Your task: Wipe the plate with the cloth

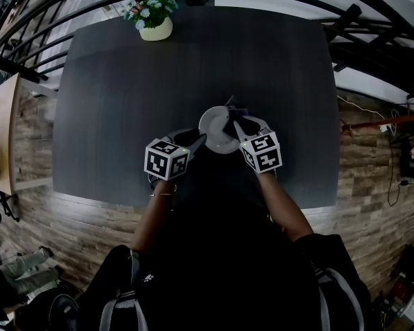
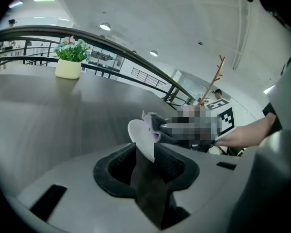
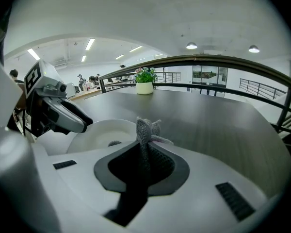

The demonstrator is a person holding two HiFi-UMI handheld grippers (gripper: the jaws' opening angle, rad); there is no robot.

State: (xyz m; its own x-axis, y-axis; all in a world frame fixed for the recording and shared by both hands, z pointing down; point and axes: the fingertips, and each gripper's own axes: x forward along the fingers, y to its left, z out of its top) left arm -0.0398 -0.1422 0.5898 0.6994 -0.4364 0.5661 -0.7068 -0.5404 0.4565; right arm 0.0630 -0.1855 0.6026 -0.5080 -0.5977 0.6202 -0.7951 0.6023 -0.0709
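The plate (image 1: 216,134) is seen on the table (image 1: 124,81), its rim between the spread jaws of the left gripper (image 2: 146,161) (not clamped). The cloth (image 3: 145,130) is pinched by the right gripper (image 3: 144,163) at the plate's right. Unheld, the plate could be shoved away by wiping.

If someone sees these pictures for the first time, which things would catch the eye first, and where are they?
First the white plate, near the person's edge of the dark table, its rim between the parted jaws of the left gripper. Next the grey cloth, pinched in the right gripper at the plate's right side. Then the potted plant at the table's far edge.
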